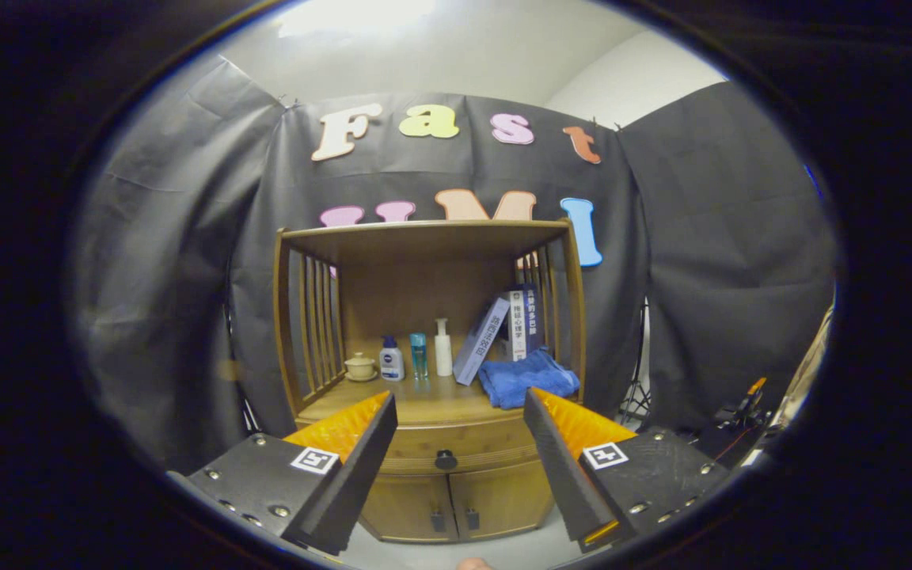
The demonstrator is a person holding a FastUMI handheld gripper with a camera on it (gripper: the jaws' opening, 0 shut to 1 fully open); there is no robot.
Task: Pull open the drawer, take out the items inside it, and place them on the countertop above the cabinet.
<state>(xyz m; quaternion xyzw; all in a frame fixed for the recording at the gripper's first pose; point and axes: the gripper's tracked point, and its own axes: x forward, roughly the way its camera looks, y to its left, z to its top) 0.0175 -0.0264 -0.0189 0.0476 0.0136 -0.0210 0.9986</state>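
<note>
Gripper (460, 396) with dark screw-studded finger mounts, each bearing a square black-and-white marker

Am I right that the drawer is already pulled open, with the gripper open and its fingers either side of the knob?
Not quite: the gripper view shows the drawer closed, flush with the cabinet. The rest holds: the gripper is open, the knob between its fingers, farther off.

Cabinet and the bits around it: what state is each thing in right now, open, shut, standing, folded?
Drawer: shut, knob untouched.
Lower doors: both closed.
Gripper: jaws open, short of the drawer, holding nothing.
Blue towel: folded on the countertop.
Pump bottle: upright.
Books: leaning.
Lidded cup: lid on.
</note>
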